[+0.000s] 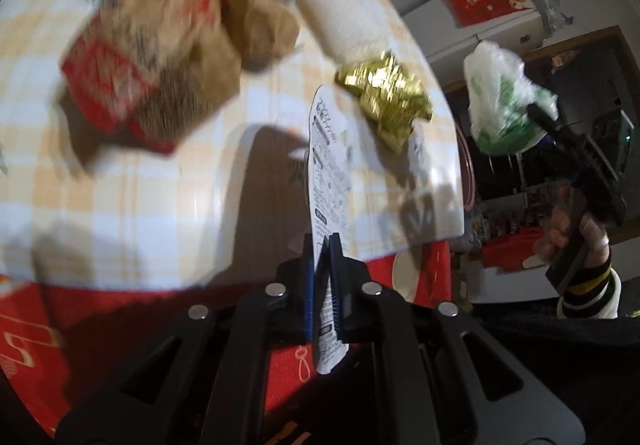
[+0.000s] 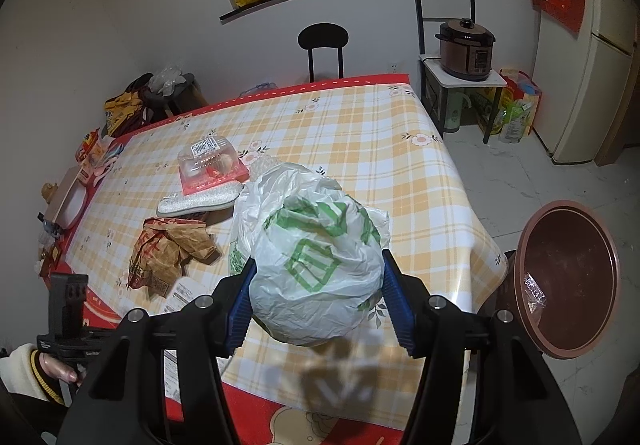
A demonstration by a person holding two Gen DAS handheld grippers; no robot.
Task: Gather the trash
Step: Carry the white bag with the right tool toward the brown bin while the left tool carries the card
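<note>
My left gripper (image 1: 324, 277) had its fingers (image 1: 308, 285) pinched nearly together on a flat white printed wrapper (image 1: 326, 165), which stood on edge between the pads and reached out over the near rim of the table (image 1: 120, 185). My right gripper (image 2: 316, 301) had its blue pads set about halfway apart, pressed on either side of a bulging white plastic bag with green print (image 2: 316, 257), holding it just above the checked tablecloth near the table's front corner (the left view showed the same bag hanging clear of the table edge). Just beyond the wrapper lay a crumpled gold foil piece (image 1: 384, 97), and further left a crushed brown paper bag with red print (image 2: 168, 257), neither one touched yet. Past those lay a long white foam-like strip (image 2: 196, 205), and behind it a clear plastic box on a pink base (image 2: 212, 169), both well apart from my grippers. Off to the right, beside the table on the floor, the brown bin (image 2: 568, 277) stood open with what looked like one scrap of clear film inside. I judged the job was early: two items in hand, nearly nothing binned, at least four pieces left on the table.
</note>
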